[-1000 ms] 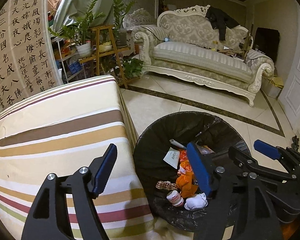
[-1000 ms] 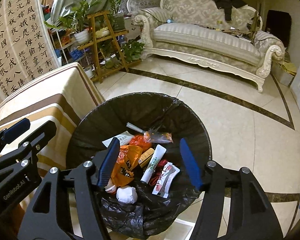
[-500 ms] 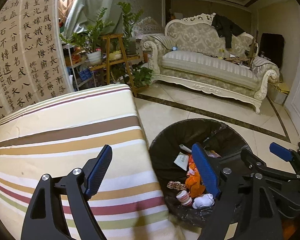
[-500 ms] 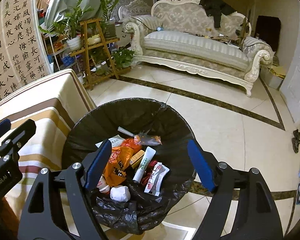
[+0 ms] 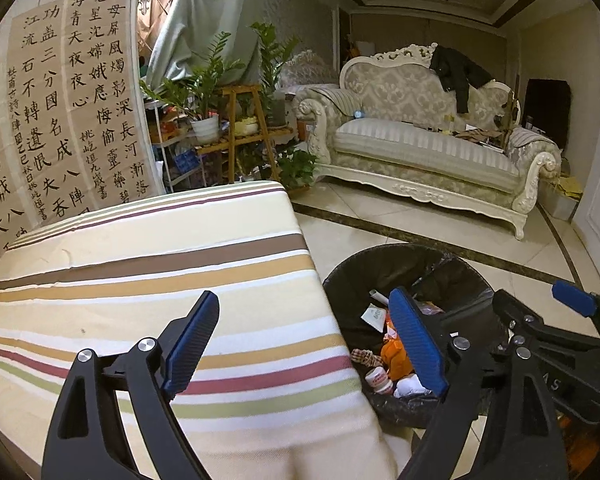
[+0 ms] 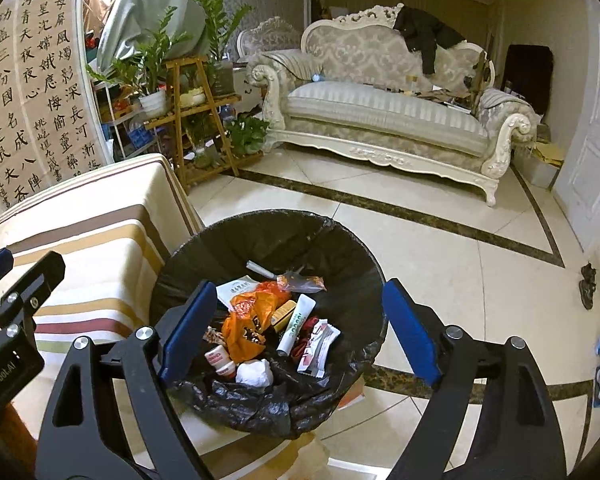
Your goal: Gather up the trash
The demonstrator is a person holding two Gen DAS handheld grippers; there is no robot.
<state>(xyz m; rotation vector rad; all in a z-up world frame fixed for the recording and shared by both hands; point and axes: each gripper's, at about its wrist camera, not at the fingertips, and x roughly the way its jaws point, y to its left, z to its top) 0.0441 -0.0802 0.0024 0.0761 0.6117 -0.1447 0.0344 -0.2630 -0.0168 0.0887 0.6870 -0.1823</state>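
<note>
Bin (image 6: 268,240) w/ trash, both tongs opening, empty

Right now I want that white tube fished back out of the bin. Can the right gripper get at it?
Probably yes. The right gripper, empty with jaws opening, hangs over the bin, and the white tube lies on top of the trash, uncovered.

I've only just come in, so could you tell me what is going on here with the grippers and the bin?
A person is collecting trash with a handheld gripper in each hand. The bin, lined with a black bag, stands on the floor beside the striped table and already holds wrappers, an orange bag and a tube. The left gripper and right gripper hang above it with jaws opening and nothing between them. No trash shows on the tabletop.
</note>
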